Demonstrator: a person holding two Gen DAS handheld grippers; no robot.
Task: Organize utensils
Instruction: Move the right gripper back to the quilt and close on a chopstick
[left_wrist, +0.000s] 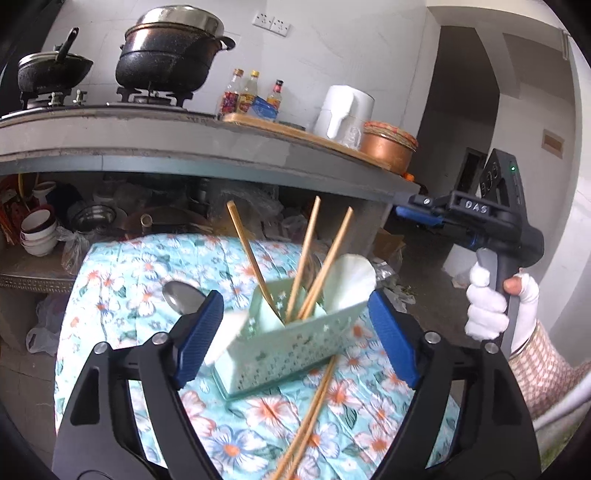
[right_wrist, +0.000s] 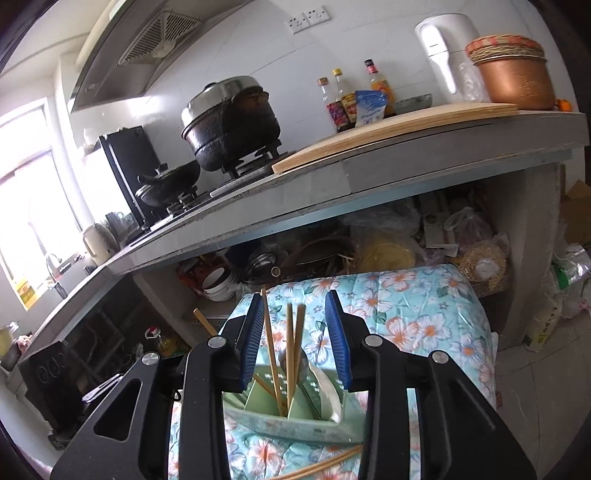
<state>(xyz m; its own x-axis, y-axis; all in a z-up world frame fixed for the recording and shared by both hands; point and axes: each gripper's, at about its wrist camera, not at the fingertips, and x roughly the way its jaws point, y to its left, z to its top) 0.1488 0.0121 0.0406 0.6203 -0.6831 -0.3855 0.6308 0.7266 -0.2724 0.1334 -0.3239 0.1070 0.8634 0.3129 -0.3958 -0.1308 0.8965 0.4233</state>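
Green utensil basket (left_wrist: 280, 354) sits mid-desk (left_wrist: 122, 280) with 3 chopsticks (left_wrist: 306, 258) standing in it, 2 more (left_wrist: 310, 413) lying nearer. Left gripper (left_wrist: 295, 332) and right gripper (right_wrist: 295, 339) jaws both apart, gripping nothing.

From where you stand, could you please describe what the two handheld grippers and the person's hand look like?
Both the left gripper and the right gripper have black angular linkage arms with silver rivets and ribbed blue pads. The right gripper's grey handle carries "DAS" lettering and a green light. The hand wears a white glove and checked sleeve.
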